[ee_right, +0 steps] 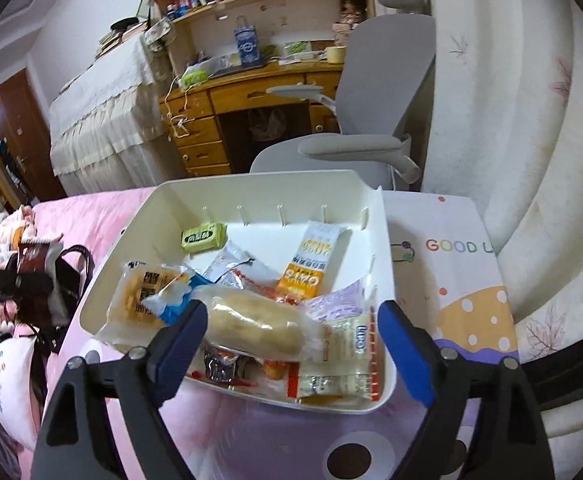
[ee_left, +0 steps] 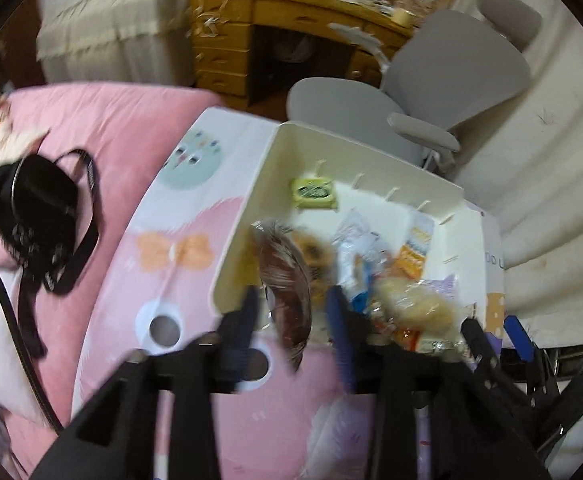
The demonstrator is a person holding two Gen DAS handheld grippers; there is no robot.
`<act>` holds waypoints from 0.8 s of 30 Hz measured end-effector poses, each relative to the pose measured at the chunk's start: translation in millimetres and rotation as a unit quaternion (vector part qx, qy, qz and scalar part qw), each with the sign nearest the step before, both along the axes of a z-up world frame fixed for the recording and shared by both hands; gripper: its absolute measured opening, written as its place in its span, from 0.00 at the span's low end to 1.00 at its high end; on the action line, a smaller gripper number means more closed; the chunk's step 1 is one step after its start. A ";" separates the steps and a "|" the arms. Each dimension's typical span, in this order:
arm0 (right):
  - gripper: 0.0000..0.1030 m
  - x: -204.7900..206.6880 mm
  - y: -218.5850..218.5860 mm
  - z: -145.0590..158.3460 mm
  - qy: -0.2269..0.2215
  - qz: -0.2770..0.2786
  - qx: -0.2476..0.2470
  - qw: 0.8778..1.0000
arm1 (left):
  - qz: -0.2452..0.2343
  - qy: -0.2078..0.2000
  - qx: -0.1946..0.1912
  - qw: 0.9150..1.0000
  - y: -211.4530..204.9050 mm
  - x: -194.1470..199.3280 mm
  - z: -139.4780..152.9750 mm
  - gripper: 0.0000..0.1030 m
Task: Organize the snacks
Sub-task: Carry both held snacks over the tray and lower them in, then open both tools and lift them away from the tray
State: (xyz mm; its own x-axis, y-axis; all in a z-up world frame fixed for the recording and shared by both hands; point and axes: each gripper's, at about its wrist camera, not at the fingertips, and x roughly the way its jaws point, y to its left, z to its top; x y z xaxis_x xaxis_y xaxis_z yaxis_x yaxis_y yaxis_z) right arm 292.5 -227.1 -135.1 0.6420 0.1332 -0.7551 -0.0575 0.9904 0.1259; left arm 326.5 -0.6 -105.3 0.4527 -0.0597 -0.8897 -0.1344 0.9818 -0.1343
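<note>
Black bag (ee_left: 39, 216), at 9 o'clock in the left wrist view: lies on the pink bed cover (ee_left: 123, 128), well apart from the bin.

Left gripper (ee_left: 291, 312): jaws partly closed on a brown wrapped snack (ee_left: 287, 280), which hangs between the 2 blue pads beside the bin's left wall. The view is blurred, so the wrapper's print cannot be read.

White bin (ee_right: 385, 240), centre of both views: rests on the patterned sheet (ee_right: 463, 280) spread over the bed. Inside, at 11 o'clock, a green packet (ee_right: 204, 237) lies flat near the far wall. At 1 o'clock, an orange and white oats packet (ee_right: 309, 264) lies lengthwise. At the near left, a yellow wrapped cake (ee_right: 143, 300) leans on the wall. At the near centre, a pale bread roll (ee_right: 259, 324) in clear wrap lies on top of the other packets.

Right gripper (ee_right: 291, 340): jaws wide apart and holding nothing, hovering over the bin's near edge with the bread roll between the fingers (ee_right: 181, 336).

Grey chair (ee_right: 371, 120), at 12 o'clock: stands behind the bin, in front of the wooden counter (ee_right: 227, 100).
</note>
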 end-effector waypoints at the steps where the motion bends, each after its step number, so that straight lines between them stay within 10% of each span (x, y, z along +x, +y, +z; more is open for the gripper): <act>1: 0.86 -1.7 -1.1 2.4 0.002 -0.002 -0.001 1.000 | -0.007 0.001 0.001 1.000 -7.5 3.6 2.1 0.54; 24: 1.00 -130.5 1.2 26.2 0.113 -0.017 0.081 0.990 | -0.140 0.024 0.007 0.990 -12.9 -121.5 6.1 0.72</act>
State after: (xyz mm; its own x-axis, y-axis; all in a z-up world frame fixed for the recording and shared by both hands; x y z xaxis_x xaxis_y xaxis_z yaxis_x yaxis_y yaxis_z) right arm 162.1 -225.9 -108.9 0.4652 0.2456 -0.8505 0.0234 0.9570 0.2892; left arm 205.1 -13.5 -99.2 0.3764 -0.1647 -0.9117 0.1378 0.9831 -0.1207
